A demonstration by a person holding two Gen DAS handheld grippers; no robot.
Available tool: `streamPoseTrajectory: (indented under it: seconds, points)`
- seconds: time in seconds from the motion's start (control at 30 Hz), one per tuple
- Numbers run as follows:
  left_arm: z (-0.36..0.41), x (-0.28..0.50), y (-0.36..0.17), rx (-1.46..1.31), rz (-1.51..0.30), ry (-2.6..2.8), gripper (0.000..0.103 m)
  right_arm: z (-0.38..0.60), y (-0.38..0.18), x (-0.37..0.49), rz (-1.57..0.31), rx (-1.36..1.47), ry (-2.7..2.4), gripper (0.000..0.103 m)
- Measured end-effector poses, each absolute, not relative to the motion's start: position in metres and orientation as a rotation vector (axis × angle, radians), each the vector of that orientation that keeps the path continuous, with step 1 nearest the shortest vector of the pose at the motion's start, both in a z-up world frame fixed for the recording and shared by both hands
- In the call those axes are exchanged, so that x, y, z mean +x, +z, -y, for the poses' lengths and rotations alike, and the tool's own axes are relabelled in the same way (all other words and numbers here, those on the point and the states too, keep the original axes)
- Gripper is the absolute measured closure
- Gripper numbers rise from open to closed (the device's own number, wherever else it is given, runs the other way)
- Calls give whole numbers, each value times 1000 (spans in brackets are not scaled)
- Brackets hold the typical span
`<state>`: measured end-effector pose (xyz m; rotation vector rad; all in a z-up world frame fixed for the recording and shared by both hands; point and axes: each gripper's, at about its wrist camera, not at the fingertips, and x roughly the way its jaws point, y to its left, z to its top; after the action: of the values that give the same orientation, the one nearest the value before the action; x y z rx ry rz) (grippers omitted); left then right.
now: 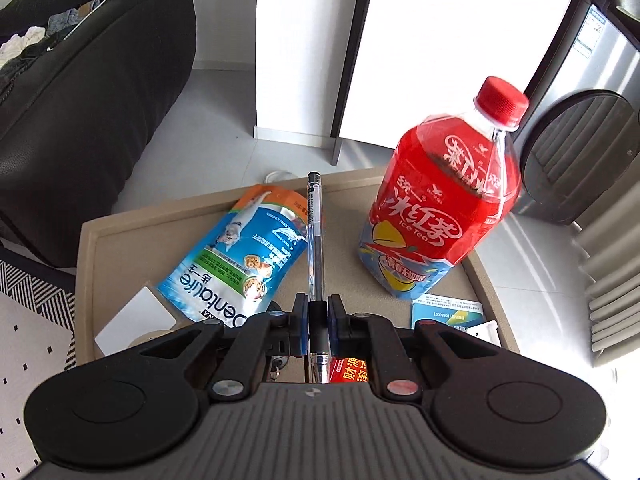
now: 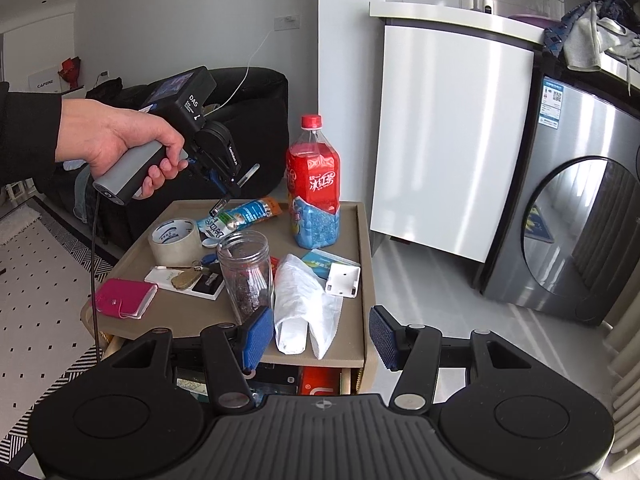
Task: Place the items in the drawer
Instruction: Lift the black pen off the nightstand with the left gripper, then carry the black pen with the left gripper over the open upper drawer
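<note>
The left tongs pinch a pen above the cluttered tabletop, lifted clear for the open drawer below; the right tongs gape empty near it.

A clear plastic pen gleams; the glossy foil pouch shines; the matt beige tray looks smooth; the far brushed-steel washer glints.

- Beige rimmed desk carries clutter.
- Red iced-tea bottle stands upright at 12 o'clock.
- Pet-treat pouch lies flat at 11.
- Tape roll sits at 10.
- Pink wallet lies at 8.
- Glass jar stands at centre, white plastic bag beside it at 5.
</note>
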<state>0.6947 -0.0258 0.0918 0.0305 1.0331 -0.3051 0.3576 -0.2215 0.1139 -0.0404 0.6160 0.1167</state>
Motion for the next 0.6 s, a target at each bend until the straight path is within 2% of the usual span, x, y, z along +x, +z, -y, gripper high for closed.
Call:
streamPoseTrajectory:
  seconds: [0.6]
  points:
    - [-25,627,148,2,-822,-290,92,187,126,353,-587,-80,175,46]
